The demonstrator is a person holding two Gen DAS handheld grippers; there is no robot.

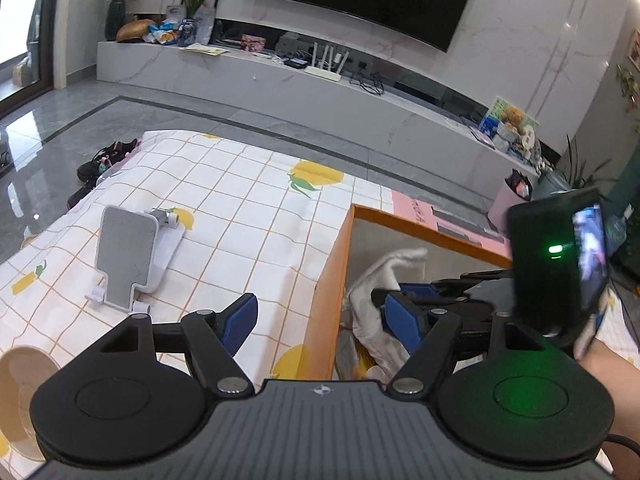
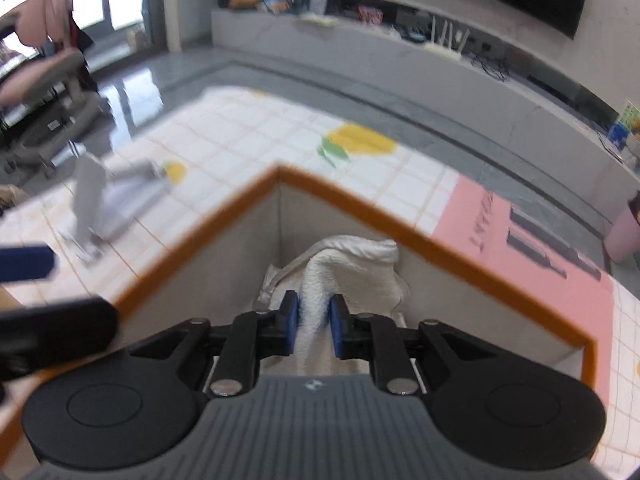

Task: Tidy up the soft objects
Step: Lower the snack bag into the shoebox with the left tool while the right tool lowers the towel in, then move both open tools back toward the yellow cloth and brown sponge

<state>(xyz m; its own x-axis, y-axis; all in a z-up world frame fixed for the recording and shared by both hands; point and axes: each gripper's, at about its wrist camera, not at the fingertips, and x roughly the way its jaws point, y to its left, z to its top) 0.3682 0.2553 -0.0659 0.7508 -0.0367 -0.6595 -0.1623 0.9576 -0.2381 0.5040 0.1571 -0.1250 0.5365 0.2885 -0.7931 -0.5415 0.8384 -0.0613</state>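
Note:
An orange-rimmed box [image 2: 400, 226] with grey inner walls stands on the checked lemon-print cloth [image 1: 240, 216]. My right gripper [image 2: 314, 322] is shut on a white towel [image 2: 352, 264] and holds it inside the box. In the left wrist view the towel [image 1: 380, 272] hangs in the box [image 1: 332, 276] with the right gripper [image 1: 394, 300] on it. My left gripper [image 1: 324, 316] is open and empty, astride the box's left wall. Crumpled white material [image 1: 372, 340] lies at the box bottom.
A grey and white folding stand [image 1: 128, 256] lies on the cloth to the left. A pink printed sheet [image 2: 520, 248] lies behind the box. A long white TV bench [image 1: 320, 92] with clutter runs along the wall. Shoes [image 1: 104, 160] sit on the grey floor.

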